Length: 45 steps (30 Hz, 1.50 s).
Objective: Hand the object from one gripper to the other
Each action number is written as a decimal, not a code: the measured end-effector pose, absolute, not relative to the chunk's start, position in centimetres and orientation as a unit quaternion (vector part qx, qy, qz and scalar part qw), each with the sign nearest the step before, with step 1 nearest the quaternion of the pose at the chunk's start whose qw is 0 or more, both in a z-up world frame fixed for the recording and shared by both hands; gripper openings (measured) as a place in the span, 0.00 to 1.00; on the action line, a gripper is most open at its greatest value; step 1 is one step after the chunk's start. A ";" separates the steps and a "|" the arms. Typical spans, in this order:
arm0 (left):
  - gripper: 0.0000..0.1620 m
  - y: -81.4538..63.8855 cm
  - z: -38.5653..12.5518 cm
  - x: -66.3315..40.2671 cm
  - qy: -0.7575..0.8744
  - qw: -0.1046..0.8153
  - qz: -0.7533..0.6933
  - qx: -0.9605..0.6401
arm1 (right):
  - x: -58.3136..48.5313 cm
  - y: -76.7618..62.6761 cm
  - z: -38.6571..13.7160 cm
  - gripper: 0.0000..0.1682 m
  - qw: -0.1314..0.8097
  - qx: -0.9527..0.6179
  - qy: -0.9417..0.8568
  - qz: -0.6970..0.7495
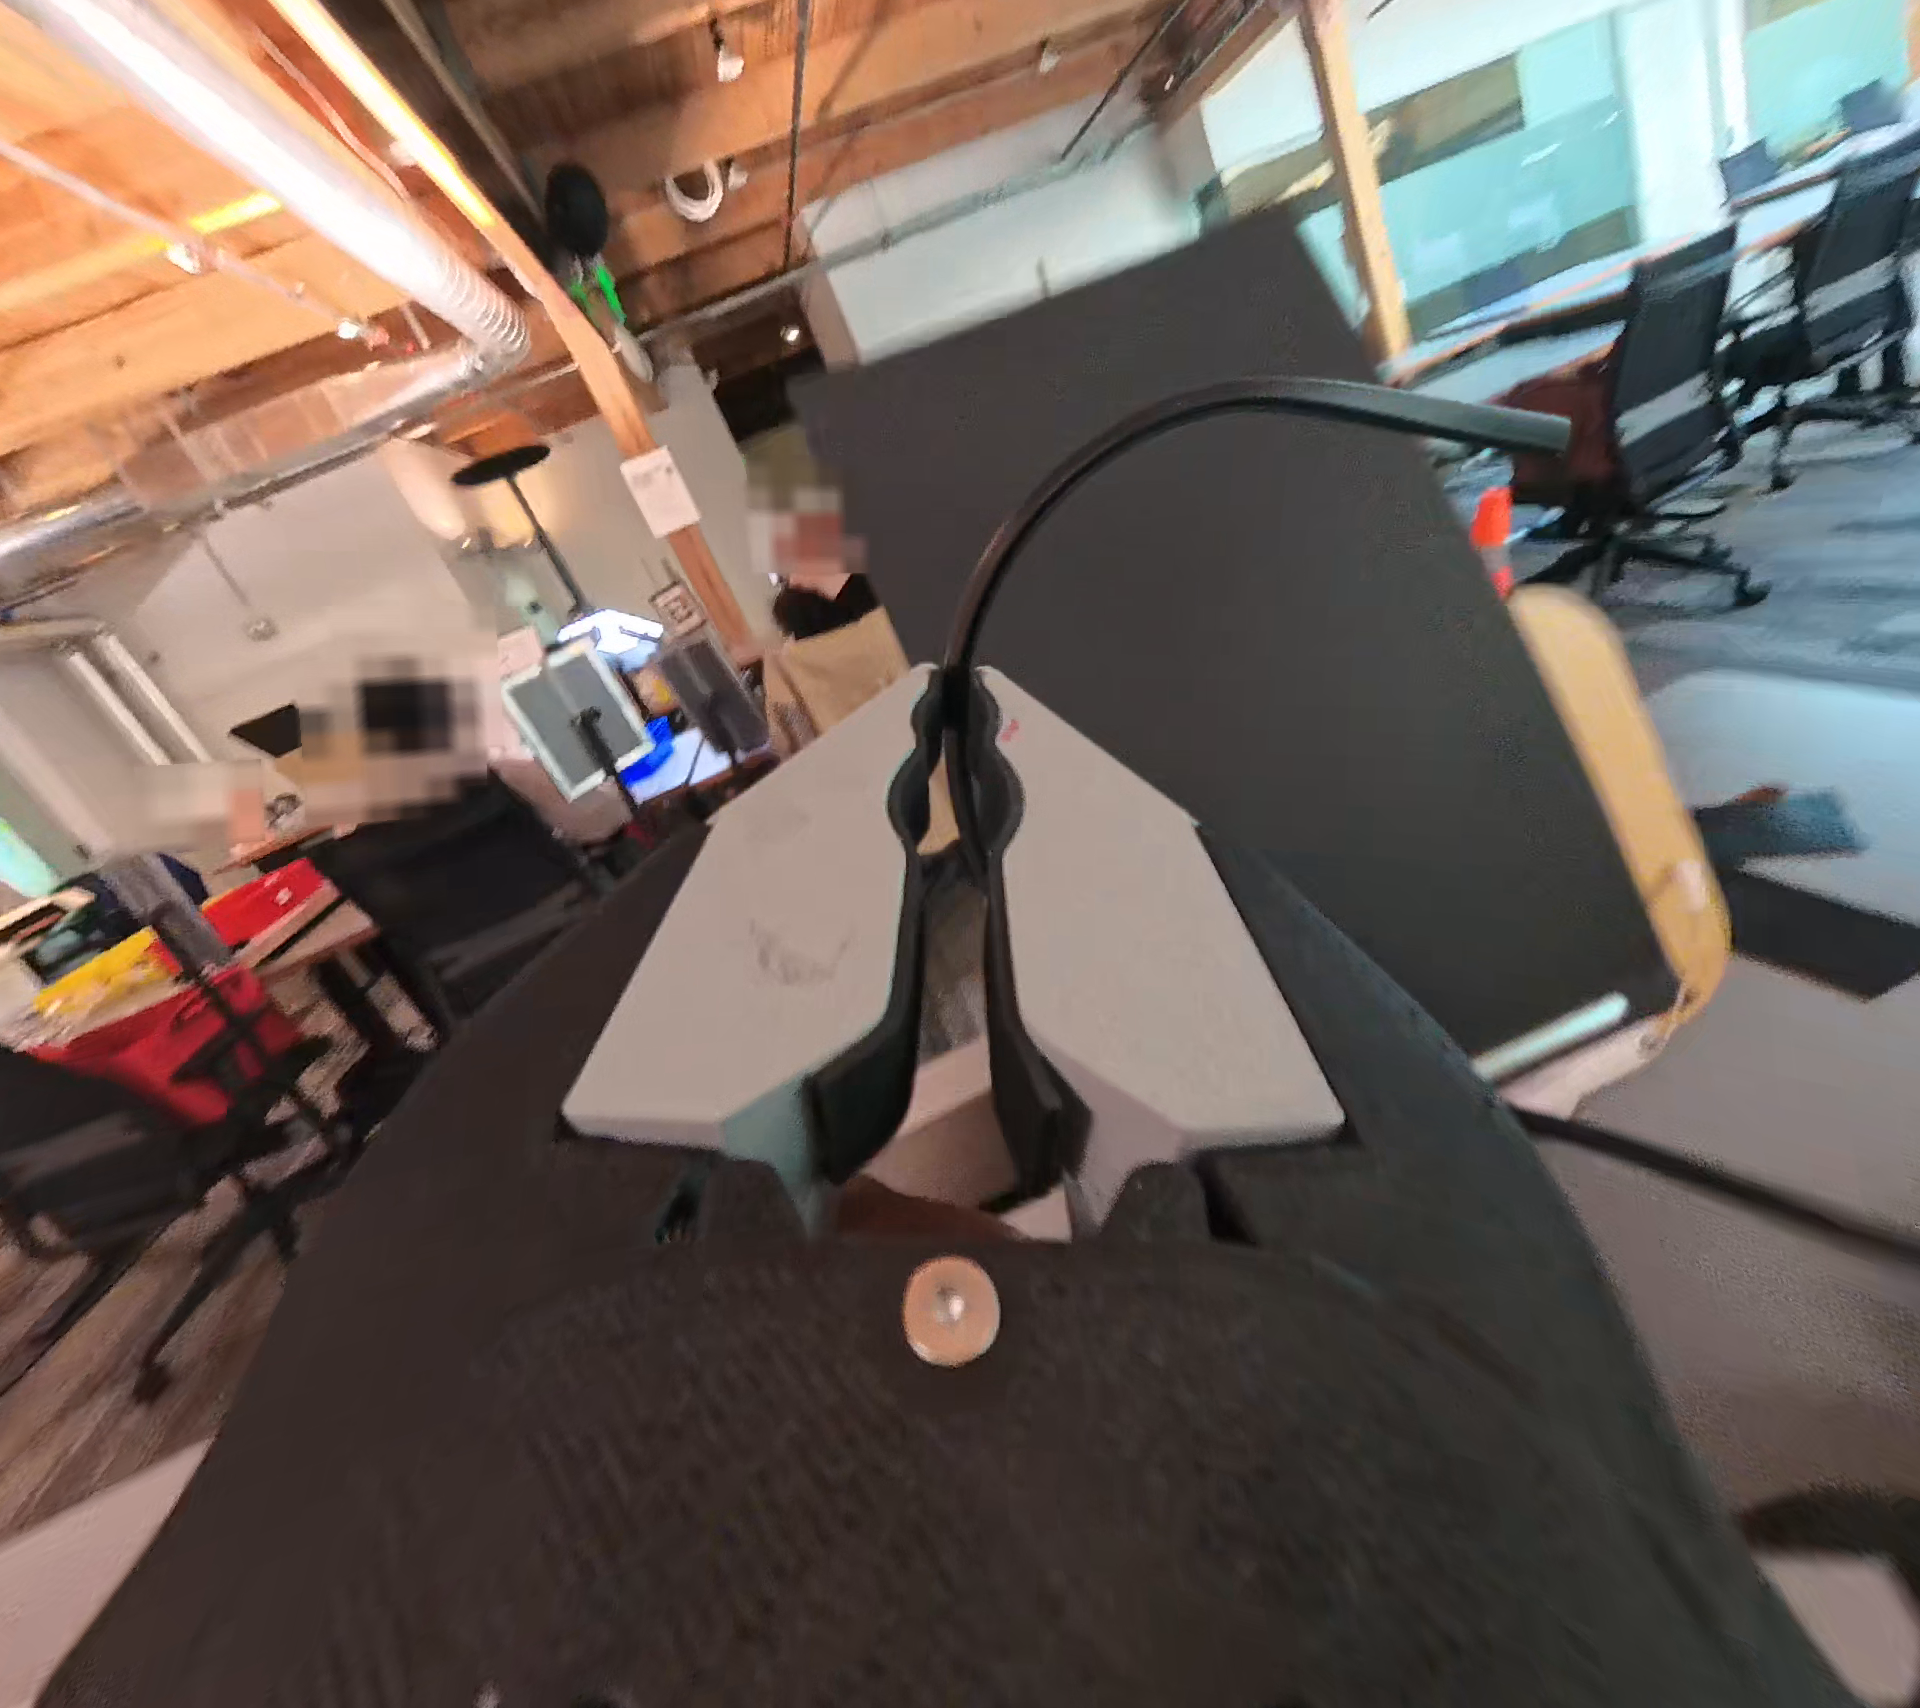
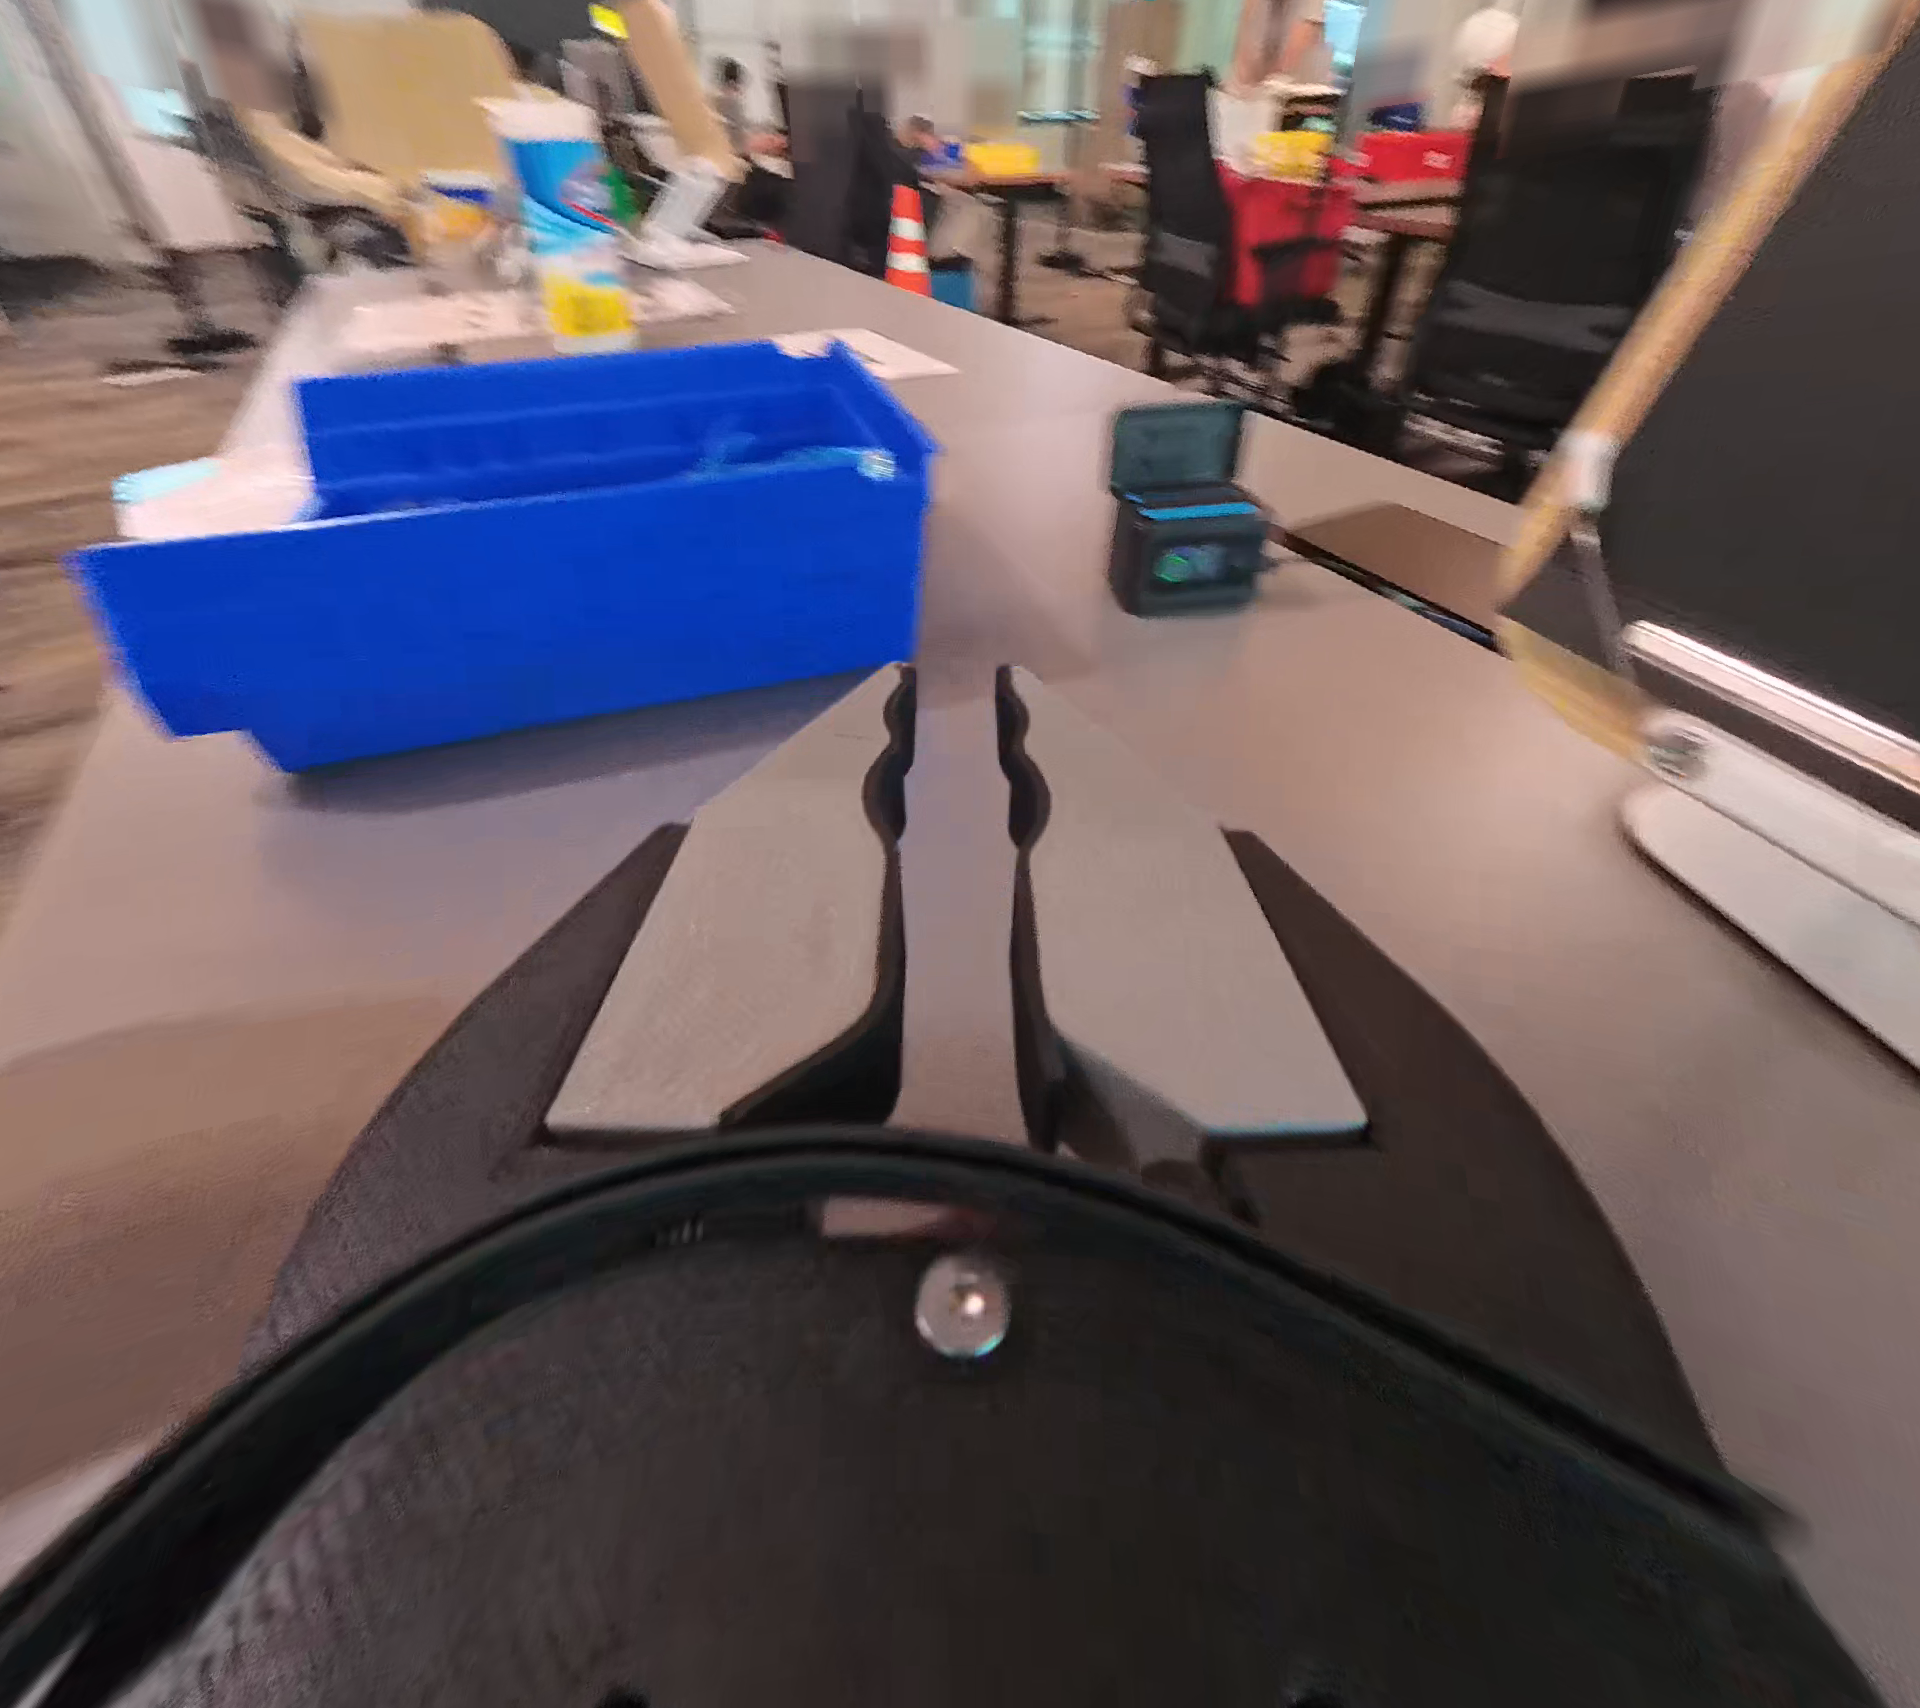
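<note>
An open office with a timber ceiling and silver ducting shows behind the left gripper (image 1: 961, 692), which is tilted upward in front of a dark panel (image 1: 1195, 619) with desk chairs (image 1: 1673, 432) farther off. Its fingers are pressed together on a thin black cable (image 1: 1049, 495): the cable rises from between the black pads at the tips, arches up and over to the right, and ends in a slightly thicker, blunt black tip (what kind of plug cannot be made out). It is smooth, flat-looking and stiff enough to hold its curve in the air, touching nothing but the pads.

The right gripper (image 2: 954, 692) points low over a grey table (image 2: 1299, 827), its fingers spread a narrow way apart with only table showing between them. A black cord (image 2: 727, 1159) curves across the near body of this gripper. Ahead to the left stands a blue bin (image 2: 540, 609), beyond it a blurred pale canister (image 2: 566, 224). To the right sits a small dark case (image 2: 1184, 515) with its lid raised, and an orange cone (image 2: 906, 240) stands on the floor past the table.
</note>
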<state>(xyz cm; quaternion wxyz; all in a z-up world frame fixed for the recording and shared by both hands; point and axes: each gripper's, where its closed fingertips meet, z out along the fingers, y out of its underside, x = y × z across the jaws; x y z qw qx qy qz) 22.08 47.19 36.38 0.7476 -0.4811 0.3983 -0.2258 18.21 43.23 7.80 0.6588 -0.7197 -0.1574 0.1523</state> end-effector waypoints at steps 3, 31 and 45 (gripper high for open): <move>0.01 50.0 27.7 22.0 0.397 0.732 -0.194 -0.518 | 22.2 44.0 7.5 0.12 0.664 -0.739 -0.094 0.072; 0.00 51.0 3.7 24.5 0.485 0.620 -0.179 -0.590 | 26.6 44.9 1.9 0.30 0.539 -0.825 -0.097 -0.136; 0.00 49.5 3.5 25.2 0.483 0.603 -0.214 -0.598 | 24.4 45.0 0.1 0.44 0.519 -0.844 -0.117 -0.069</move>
